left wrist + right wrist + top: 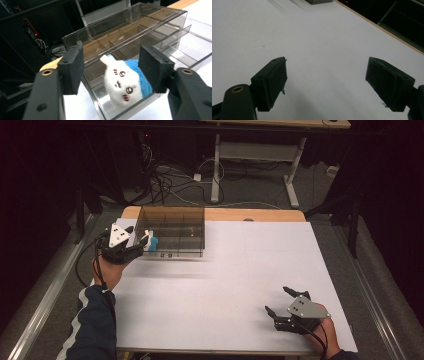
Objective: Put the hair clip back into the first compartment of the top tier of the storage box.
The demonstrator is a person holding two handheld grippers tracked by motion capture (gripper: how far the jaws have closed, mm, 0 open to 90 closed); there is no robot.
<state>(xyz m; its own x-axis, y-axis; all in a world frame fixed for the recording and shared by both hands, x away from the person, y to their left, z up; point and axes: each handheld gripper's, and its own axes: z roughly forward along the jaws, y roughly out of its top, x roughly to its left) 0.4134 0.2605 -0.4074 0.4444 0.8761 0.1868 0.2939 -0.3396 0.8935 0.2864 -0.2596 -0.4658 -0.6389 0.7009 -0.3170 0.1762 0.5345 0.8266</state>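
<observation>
Left claw (136, 238) is hovering at the far-left part of the counter (225, 270), held up by the person's left hand (107, 270) coming in from the bottom edge. Its jaws are standing released, wide apart, with nothing between the pads touching them. In the left gripper view the left claw (111, 68) is pointing straight at a clear plastic organizer box (130, 32) — a smoky, see-through case with rows of small divided compartments and one drawer pulled out toward the camera.

Plush toy (125, 82) is lying in the open drawer at its near end — white face with small stitched eyes and pink cheek marks, blue body behind it, one pale ear sticking up. It is sitting tilted, leaning against the drawer wall. The claw pads are flanking it in the view but are sitting apart from it, above the drawer rim. From the high view the plush toy (152, 242) is showing as a blue-and-white spot at the front-left corner of the organizer box (172, 232), just beside the claw tips.

Right claw (280, 302) is resting low over the near-right part of the counter, well apart from the box, the right hand (327, 332) behind it. In the right gripper view the right claw (325, 85) is released too, jaws spread, bare white counter (312, 37) beneath them.
</observation>
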